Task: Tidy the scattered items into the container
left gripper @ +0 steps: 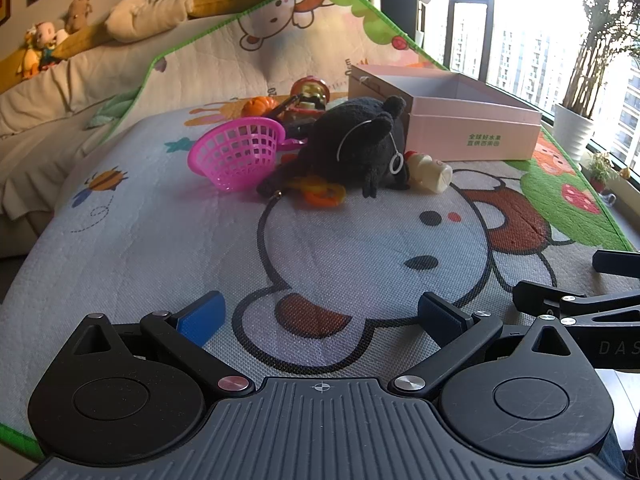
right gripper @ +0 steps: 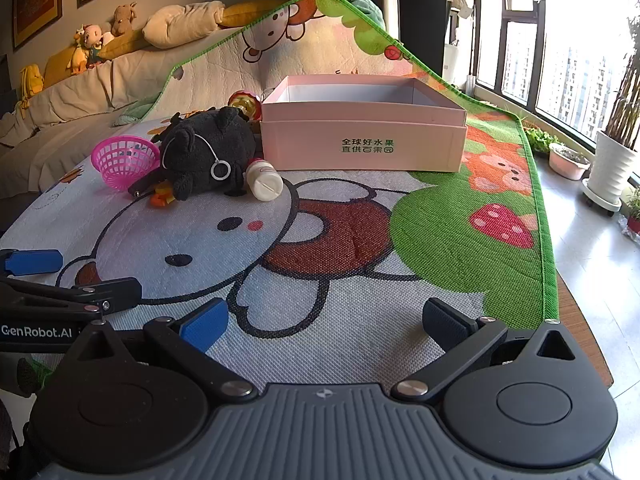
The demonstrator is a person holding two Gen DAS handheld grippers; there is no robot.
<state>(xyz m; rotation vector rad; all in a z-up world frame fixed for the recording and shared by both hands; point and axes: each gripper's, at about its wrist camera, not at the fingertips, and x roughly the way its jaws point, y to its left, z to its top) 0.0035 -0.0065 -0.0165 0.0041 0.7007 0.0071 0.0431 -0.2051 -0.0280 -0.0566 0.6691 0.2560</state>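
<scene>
Evidently nothing is packed yet: the pale pink cardboard box (right gripper: 362, 136) sits open-topped and looks empty from this angle, ready to receive. Just left of the box, heaped as clutter, lie the black plush toy (right gripper: 206, 150), a white plastic bottle on its side (right gripper: 264, 180) touching the plush, and, farther left of the box, a tipped magenta plastic basket (right gripper: 124, 160). Well short of the box, the left claw (left gripper: 320, 318) and right claw (right gripper: 326, 320) hover spread and empty over the cartoon play mat (right gripper: 360, 240), probably poised for a first pick
</scene>
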